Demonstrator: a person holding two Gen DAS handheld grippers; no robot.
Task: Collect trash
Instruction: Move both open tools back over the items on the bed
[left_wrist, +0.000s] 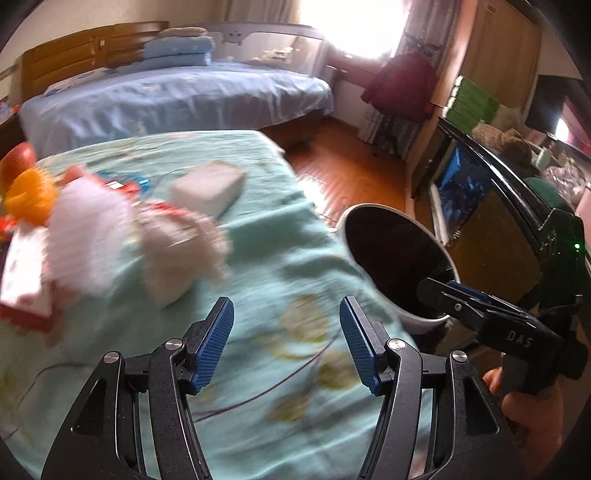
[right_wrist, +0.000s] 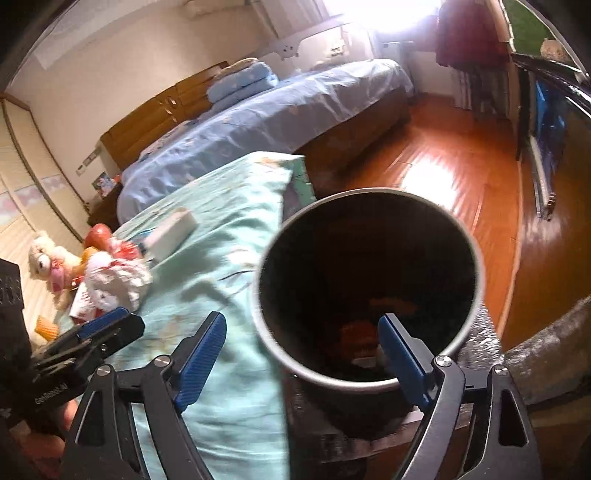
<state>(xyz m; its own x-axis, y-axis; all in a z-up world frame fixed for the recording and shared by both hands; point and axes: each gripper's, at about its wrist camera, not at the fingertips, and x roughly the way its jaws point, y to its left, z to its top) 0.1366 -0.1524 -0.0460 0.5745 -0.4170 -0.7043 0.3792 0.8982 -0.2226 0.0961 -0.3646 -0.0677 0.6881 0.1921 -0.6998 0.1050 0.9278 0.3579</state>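
Both tongs stand open with nothing between their blue pads: my left gripper (left_wrist: 286, 341) hangs over bare turquoise cloth, and my right gripper (right_wrist: 303, 360) gapes wider, right at the near rim of the bin (right_wrist: 369, 291), one finger over the cloth and the other over the dark mouth

Going left to right on the covered table (left_wrist: 258, 236): a soft toy (right_wrist: 48, 266) at the far left edge, a red apple (right_wrist: 99, 236) and an orange spiky ball (left_wrist: 31, 195) beside it, then the heap of crumpled paper and wrappers (left_wrist: 122, 229), which I take to be the trash still to collect. Just beyond it lies a white block (left_wrist: 210, 186), its long axis running from the near left toward the far right, roughly pointing at the foot of the bed (left_wrist: 177, 96). The heap itself is lumpy and smeared by blur, so I can't give it a clear axis. The bin stands upright off the table's right edge, mouth up, with a few reddish scraps in its bottom

What worries me: the heap is loose, so a pinch from my left tongs could lift one scrap and scatter the rest, or snag the cloth. The toy and fruit sit close enough to be grabbed by mistake. My right tongs could knock the bin's rim and tip it
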